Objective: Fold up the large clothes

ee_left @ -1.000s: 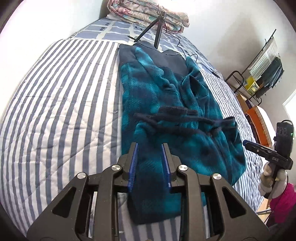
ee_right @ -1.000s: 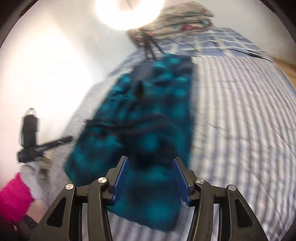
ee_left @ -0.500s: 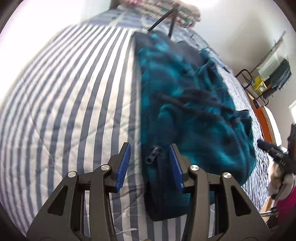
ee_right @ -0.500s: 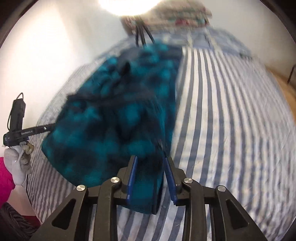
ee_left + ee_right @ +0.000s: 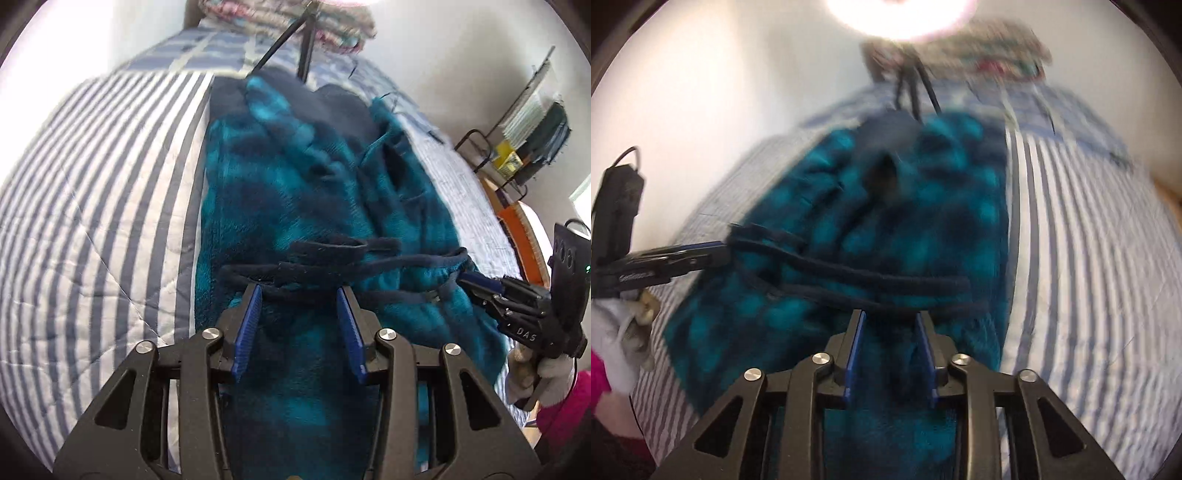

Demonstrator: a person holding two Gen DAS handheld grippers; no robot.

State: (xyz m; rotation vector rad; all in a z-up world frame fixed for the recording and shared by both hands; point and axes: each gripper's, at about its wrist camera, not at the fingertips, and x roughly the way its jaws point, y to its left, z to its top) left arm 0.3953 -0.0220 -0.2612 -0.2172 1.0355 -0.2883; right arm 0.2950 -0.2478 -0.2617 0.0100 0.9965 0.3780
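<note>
In the left wrist view, a teal-and-navy plaid fleece robe (image 5: 295, 192) is seen spread lengthwise on a blue-and-white striped bedspread (image 5: 92, 206), its dark belt (image 5: 332, 269) lying across it. The left gripper (image 5: 299, 310) is held over the robe's near part with its jaws apart; fleece lies between the blue pads (image 5: 247, 325), but no pinch can be made out. At the right edge, the other gripper's tip is seen at the robe's side by the belt end. A black tripod (image 5: 303, 44) stands beyond the collar.

In the right wrist view, heavily blurred, the right gripper (image 5: 890, 343) is seen with its jaws closing, a fold of the robe (image 5: 886, 229) bunched between them.
</note>
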